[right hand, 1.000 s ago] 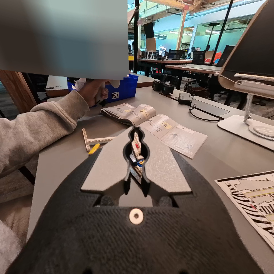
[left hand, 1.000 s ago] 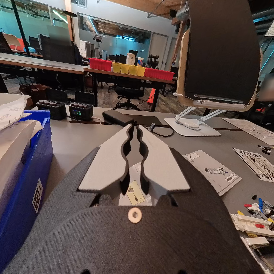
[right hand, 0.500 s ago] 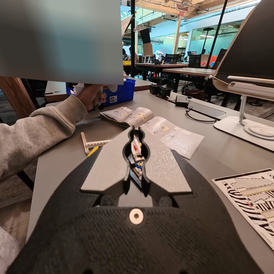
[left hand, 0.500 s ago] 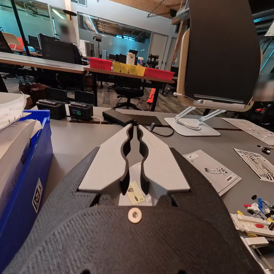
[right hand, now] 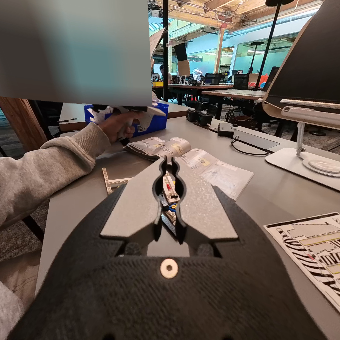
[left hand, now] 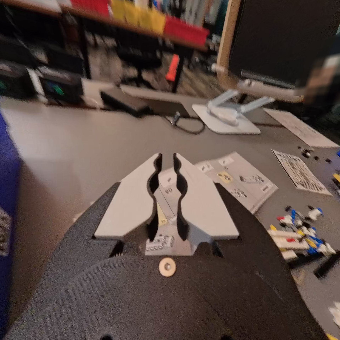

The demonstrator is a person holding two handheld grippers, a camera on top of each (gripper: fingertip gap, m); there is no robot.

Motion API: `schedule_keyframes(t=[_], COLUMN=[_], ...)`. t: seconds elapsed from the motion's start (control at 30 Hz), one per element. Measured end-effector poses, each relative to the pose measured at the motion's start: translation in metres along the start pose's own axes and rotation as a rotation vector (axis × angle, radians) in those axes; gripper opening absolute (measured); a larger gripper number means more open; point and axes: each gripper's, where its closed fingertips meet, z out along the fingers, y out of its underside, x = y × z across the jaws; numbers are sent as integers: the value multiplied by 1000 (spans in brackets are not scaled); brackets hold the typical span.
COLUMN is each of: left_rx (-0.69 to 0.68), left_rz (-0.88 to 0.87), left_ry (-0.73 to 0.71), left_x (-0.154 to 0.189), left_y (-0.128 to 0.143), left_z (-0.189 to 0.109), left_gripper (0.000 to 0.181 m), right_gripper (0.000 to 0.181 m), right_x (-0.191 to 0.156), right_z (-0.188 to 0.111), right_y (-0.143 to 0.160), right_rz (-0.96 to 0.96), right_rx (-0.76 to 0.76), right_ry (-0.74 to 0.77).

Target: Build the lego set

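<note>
My left gripper [left hand: 167, 156] hangs over the open instruction booklet [left hand: 237, 182]; its jaws stand a narrow gap apart with nothing between them. This view is blurred. A white holed beam [left hand: 160, 242] shows on the table below the finger bases. The part-built white, blue and yellow lego model [left hand: 301, 239] lies to the right on the table. My right gripper [right hand: 169, 159] is shut and hovers over that model [right hand: 170, 191], which shows through the gap. A white L-shaped beam [right hand: 110, 182] lies to its left. The booklet [right hand: 202, 163] lies ahead.
A blue bin [right hand: 156, 119] stands at the table's far left, also at the left wrist view's left edge [left hand: 7, 202]. A striped sticker sheet [right hand: 309, 248] lies right. A monitor stand base [left hand: 226, 121], a black cable [left hand: 189, 127] and a grey sleeve [right hand: 55, 161] are nearby.
My left gripper has tipped down and swung fast over the booklet, blurring its view, and its jaws have parted slightly. The right gripper has barely moved above the model.
</note>
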Motion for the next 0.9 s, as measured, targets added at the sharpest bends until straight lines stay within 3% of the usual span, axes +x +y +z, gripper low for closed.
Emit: schedule_keyframes(t=[0.1,0.27,0.33,0.37,0.43,0.57,0.73,0.9], left_rx=[-155,-264,-329,-346,-319,-155,14,48], left_rz=[-22,49,38,14,-49,-171,-165,-142], left_ry=[61,-20,-144,-217,-272,-213,-196,-172], left_x=[10,3,-19,-32,-46,-48,-46,-41], left_y=[26,46,57,59,55,28,-1,-8], left_z=[13,18,16,13,6,-2,-11,-12], left_gripper=[27,28,18,4,0,0,0,0], right_gripper=[2,2,2,2,2,2,2,2], right_x=[-1,-1,-1,-1,-1,-1,-1,-2], right_z=[1,1,1,1,1,1,1,1], right_y=[1,1,1,1,2,2,2,0], right_rz=[-1,-1,-1,-1,0,0,-1,-4], right_rx=[-5,-8,-8,-8,-9,-9,-9,-3], right_ry=[-2,-5,-5,-5,-5,-6,-6,-5])
